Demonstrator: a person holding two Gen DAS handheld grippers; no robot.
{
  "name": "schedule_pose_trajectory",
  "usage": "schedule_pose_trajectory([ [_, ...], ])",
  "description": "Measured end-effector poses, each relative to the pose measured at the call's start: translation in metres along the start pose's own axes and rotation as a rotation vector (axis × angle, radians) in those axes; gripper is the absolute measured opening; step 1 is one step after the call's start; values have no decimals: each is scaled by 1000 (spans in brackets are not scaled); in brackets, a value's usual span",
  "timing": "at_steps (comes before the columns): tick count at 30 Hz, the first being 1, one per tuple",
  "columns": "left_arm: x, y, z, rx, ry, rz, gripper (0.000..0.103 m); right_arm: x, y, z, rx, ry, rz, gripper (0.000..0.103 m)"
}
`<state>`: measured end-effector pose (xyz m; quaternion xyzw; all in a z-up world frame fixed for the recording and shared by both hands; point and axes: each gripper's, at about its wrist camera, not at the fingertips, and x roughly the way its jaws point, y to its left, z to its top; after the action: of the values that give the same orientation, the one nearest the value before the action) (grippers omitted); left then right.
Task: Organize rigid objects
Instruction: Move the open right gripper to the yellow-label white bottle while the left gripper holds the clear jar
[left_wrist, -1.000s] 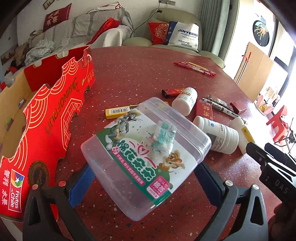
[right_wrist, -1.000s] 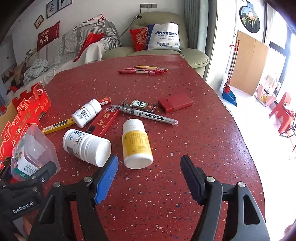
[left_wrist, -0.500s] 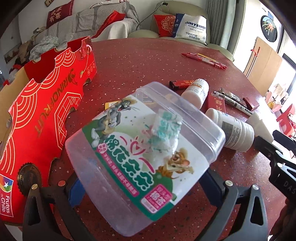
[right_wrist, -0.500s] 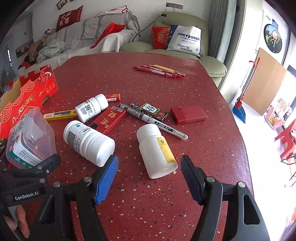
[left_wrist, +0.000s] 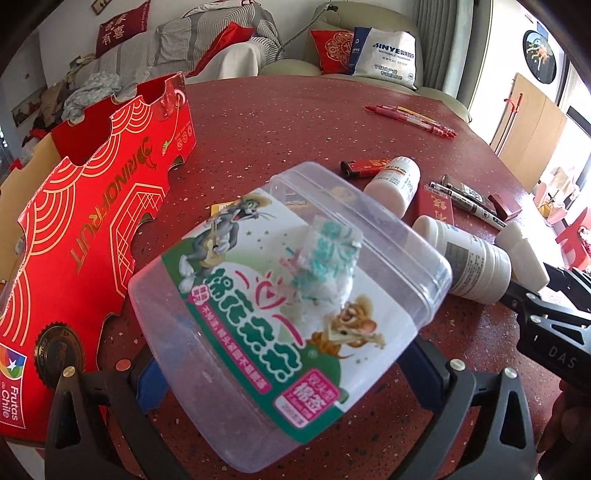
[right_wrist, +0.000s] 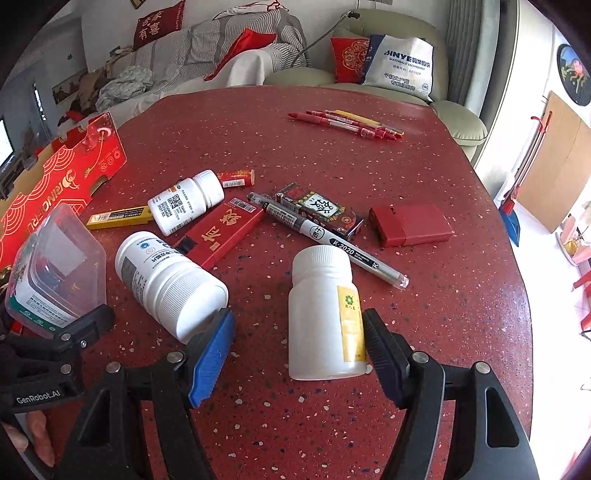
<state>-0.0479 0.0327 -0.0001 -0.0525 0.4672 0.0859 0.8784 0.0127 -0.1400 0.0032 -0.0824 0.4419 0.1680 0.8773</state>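
My left gripper (left_wrist: 282, 365) is shut on a clear plastic jar (left_wrist: 280, 302) with a cartoon cat-and-mouse label and a crumpled wrapper inside. It holds the jar tilted above the red table (left_wrist: 280, 122). In the right wrist view the jar (right_wrist: 55, 269) hangs at the far left. My right gripper (right_wrist: 299, 354) is open and straddles a white bottle with a yellow label (right_wrist: 321, 314) lying on the table. The black right finger (right_wrist: 384, 350) is at the bottle's side; the blue left pad (right_wrist: 212, 350) stands clear of it.
A red cardboard fruit box (left_wrist: 85, 229) stands open on the left. Around the bottle lie a bigger white bottle (right_wrist: 170, 280), a small white bottle (right_wrist: 184, 203), a flat red box (right_wrist: 221, 230), a marker (right_wrist: 332, 240), a red case (right_wrist: 410, 225) and, farther back, red pens (right_wrist: 347, 122).
My right gripper has come forward and down, and its fingers now flank the yellow-label bottle, which lay ahead of them. The left gripper keeps the jar, slightly nearer the camera.
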Motion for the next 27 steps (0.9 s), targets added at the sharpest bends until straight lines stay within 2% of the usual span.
schedule_pose_trajectory([
  [4, -2, 1, 0, -4, -5, 6, 102, 1, 0, 1, 3, -4, 5, 71],
  [7, -6, 2, -1, -3, -23, -8, 102, -3, 3, 1, 2, -6, 54, 71],
  [9, -12, 3, -2, 2, -56, -34, 102, -7, 4, 0, 3, -19, 83, 71],
  [12, -12, 6, -1, 11, -53, -69, 102, -13, 4, -1, 10, -24, 117, 71],
  [17, -5, 25, 6, -82, -17, -46, 102, -16, 0, 4, 6, -25, 60, 71],
  [20, -5, 24, 5, -74, -25, -21, 102, -16, -1, 7, 22, -22, 69, 71],
  [27, 1, 18, 6, -59, -11, -20, 102, -11, 6, 8, 43, -13, 69, 71],
])
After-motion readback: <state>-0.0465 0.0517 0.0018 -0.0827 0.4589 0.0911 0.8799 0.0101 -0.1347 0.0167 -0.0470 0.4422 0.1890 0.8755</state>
